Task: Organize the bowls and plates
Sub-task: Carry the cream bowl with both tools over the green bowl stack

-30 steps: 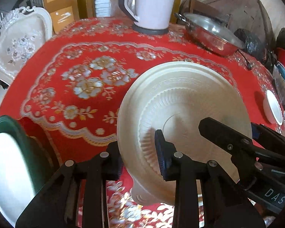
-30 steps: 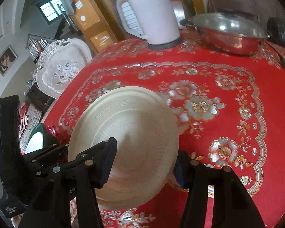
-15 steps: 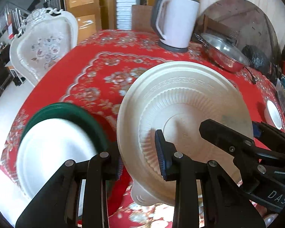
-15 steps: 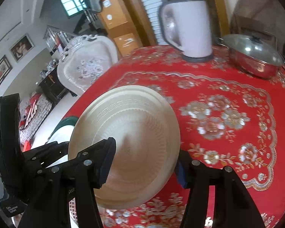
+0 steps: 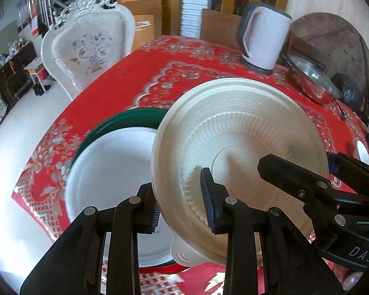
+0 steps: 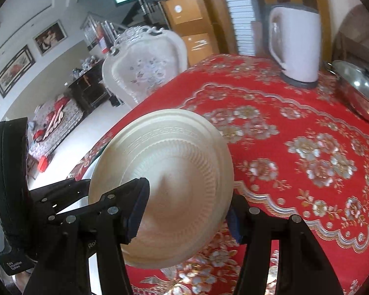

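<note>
- One cream ribbed bowl point(image 5: 238, 152), held tilted above the red floral tablecloth point(image 5: 145, 78); its inside faces the left wrist camera, its underside point(image 6: 164, 186) the right wrist camera.
- One white plate point(image 5: 110, 172) lying in one dark green plate point(image 5: 135, 119), on the tablecloth near the table's edge, below and beside the bowl.
- One small white dish point(image 5: 362, 151) at the far right, partly hidden.
- One white electric kettle point(image 5: 265, 39), one lidded steel pot point(image 5: 315, 81), one carved white chair point(image 5: 91, 46).
- Left gripper point(image 5: 182, 205): clamped on the bowl's near rim, one finger inside, one outside.
- Right gripper point(image 6: 187, 207): jaws spread wide with the bowl between them; the left pad lies against the underside, but contact at the right pad cannot be made out, so whether it grips cannot be told.
</note>
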`<move>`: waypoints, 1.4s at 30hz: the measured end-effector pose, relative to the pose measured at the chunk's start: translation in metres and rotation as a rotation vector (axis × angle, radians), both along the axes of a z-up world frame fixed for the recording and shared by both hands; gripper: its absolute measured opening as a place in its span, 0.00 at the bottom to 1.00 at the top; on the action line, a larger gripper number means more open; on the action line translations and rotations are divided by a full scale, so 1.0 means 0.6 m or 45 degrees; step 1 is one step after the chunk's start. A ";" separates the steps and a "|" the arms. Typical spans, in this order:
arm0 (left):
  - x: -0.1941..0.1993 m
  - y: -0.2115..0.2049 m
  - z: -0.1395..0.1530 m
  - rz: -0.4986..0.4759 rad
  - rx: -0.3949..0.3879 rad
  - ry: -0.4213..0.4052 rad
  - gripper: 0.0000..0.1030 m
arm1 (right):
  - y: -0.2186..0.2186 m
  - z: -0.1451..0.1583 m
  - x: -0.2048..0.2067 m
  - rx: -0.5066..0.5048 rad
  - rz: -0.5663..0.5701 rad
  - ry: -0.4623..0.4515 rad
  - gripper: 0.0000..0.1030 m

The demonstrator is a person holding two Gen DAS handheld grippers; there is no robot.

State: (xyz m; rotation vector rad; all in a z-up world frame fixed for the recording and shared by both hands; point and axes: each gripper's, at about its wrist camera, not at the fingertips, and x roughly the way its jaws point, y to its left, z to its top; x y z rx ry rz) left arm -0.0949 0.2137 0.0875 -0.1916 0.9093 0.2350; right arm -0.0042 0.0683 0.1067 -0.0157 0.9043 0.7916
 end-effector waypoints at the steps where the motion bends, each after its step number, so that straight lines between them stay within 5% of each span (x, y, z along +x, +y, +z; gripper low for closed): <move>1: -0.004 0.005 0.001 0.008 0.001 -0.003 0.27 | 0.005 0.000 -0.002 0.000 0.009 -0.001 0.57; 42: -0.043 0.105 -0.053 0.166 -0.001 0.063 0.27 | 0.150 -0.033 -0.043 -0.134 0.154 0.013 0.60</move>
